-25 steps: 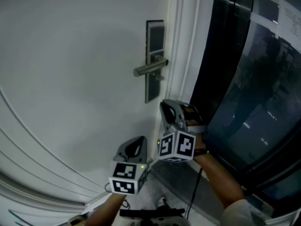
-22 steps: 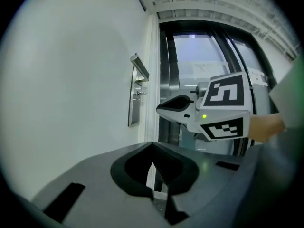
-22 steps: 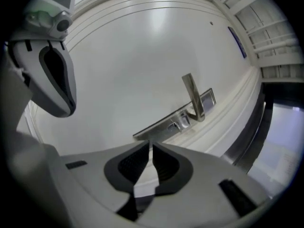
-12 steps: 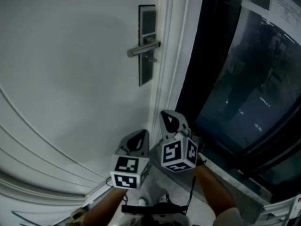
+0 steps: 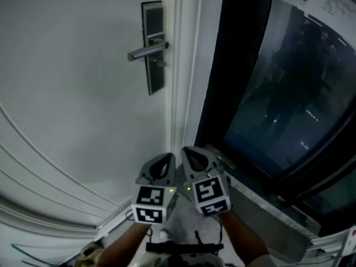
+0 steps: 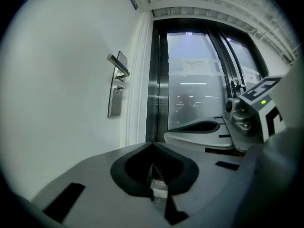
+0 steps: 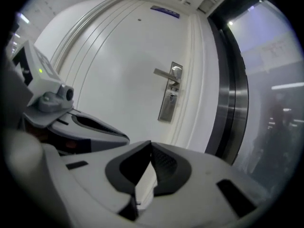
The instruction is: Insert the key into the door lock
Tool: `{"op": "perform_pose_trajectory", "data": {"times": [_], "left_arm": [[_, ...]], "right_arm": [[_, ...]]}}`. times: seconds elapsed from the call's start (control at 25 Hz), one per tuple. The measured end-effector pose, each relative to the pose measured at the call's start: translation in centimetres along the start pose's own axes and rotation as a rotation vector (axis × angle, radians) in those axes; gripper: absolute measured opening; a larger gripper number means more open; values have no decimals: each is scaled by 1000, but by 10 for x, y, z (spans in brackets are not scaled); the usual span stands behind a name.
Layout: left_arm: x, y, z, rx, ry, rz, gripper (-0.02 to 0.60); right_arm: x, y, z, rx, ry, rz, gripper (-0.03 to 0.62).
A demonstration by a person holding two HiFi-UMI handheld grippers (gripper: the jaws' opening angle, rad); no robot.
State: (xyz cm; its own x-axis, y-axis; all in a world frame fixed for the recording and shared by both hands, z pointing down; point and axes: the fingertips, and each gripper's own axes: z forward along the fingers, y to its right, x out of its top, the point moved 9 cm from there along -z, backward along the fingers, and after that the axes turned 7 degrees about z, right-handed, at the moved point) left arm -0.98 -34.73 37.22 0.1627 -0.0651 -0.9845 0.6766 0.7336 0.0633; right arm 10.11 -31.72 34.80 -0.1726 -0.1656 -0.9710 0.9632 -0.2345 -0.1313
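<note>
Through the head camera I look steeply down a tall white panelled door (image 5: pixel 72 93). On its right edge sits a narrow dark rectangular lock plate (image 5: pixel 153 78), crossed by a brushed silver lever handle (image 5: pixel 146 52) that points left. Just under the lever a small metal stub (image 7: pixel 172 97) sticks out of the plate. It sits where the key would go, but from here I cannot tell whether it is the key or part of the lock.

Both tools are low in my picture, well short of the lock. The grey left gripper (image 5: pixel 160 167) and the grey right gripper (image 5: pixel 194 160) stand side by side, nearly touching, noses aimed up toward the door. Their black-and-white marker cubes face me, with the person's forearms (image 5: pixel 242 242) behind them.

In the left gripper view the two dark pads meet at their tips, so that tool is closed. Low in the slit behind the tips there is a pale sliver that I cannot identify (it may be only background). The lock plate shows up and to the left, far off.

In the right gripper view the pads also meet at the tips. The narrow wedge behind them shows only the white of the door, so this tool is closed on nothing. The lock plate and lever sit ahead, above the jaws and slightly right.

Right of the white door frame (image 5: pixel 179 71) runs a dark glass panel (image 5: pixel 267 93) above a pale stone sill (image 5: pixel 267 203).
</note>
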Motion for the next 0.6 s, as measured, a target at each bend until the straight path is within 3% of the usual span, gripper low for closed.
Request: {"op": "perform_pose_trajectory", "data": {"times": [0.16, 0.6], "left_arm": [[0, 29, -4, 29, 3, 8, 3], [-9, 95, -32, 104, -10, 39, 3]], "right_arm": [[-9, 8, -28, 51, 17, 135, 8], [-48, 17, -91, 133, 15, 218, 8]]}}
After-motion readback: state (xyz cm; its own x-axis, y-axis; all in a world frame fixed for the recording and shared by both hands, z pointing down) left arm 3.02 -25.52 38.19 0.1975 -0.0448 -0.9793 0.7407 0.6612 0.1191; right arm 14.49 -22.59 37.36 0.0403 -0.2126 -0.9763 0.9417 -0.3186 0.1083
